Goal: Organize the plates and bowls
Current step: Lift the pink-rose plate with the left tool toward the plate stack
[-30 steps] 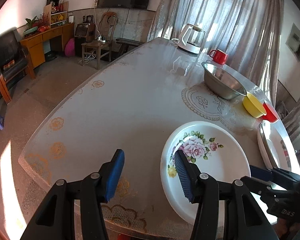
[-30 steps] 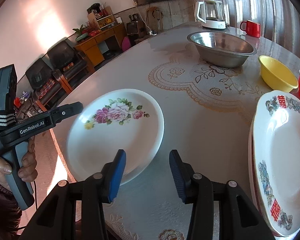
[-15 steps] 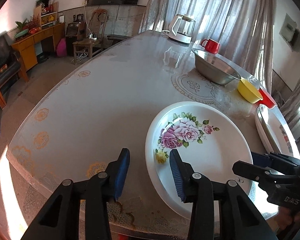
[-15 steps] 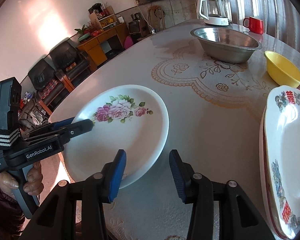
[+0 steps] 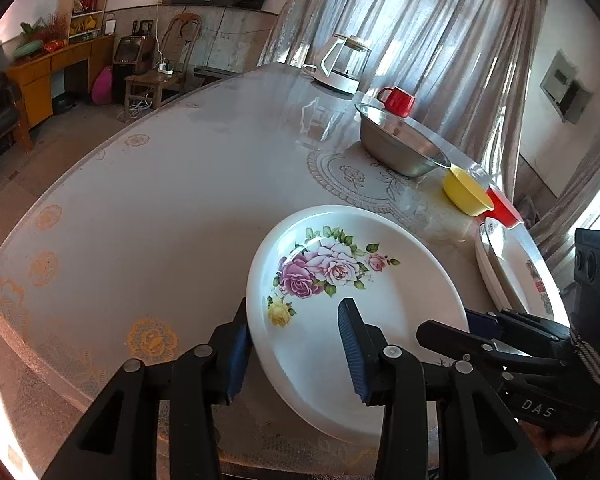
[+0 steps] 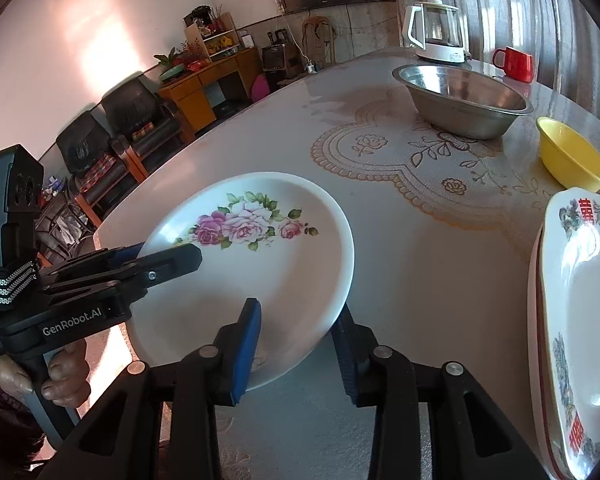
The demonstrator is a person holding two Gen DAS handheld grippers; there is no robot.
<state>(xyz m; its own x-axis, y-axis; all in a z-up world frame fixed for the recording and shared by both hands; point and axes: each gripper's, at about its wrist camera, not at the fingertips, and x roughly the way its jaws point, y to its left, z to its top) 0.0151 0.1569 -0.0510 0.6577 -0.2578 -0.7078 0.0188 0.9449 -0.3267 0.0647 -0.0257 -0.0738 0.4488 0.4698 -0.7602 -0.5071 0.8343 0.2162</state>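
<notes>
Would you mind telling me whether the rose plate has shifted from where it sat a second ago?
Yes. The rose plate has tipped up off the table: its near rim now sits raised between both claws, its far rim still pointing toward the steel bowl.

Far end of the table, ahead of the tool

A white kettle (image 5: 344, 67) stands beside a red mug (image 5: 398, 101); beyond are grey curtains (image 5: 420, 20), a wooden chair (image 5: 168, 64) and an orange cabinet (image 5: 56, 68).

White rose-patterned plate (image 6: 260, 264) near the table's (image 5: 160, 200) front edge, tilted; stacked plates (image 6: 580, 320) at right edge; yellow bowl (image 6: 568, 156), red bowl (image 5: 504, 208), steel basin (image 6: 464, 100) behind.
</notes>
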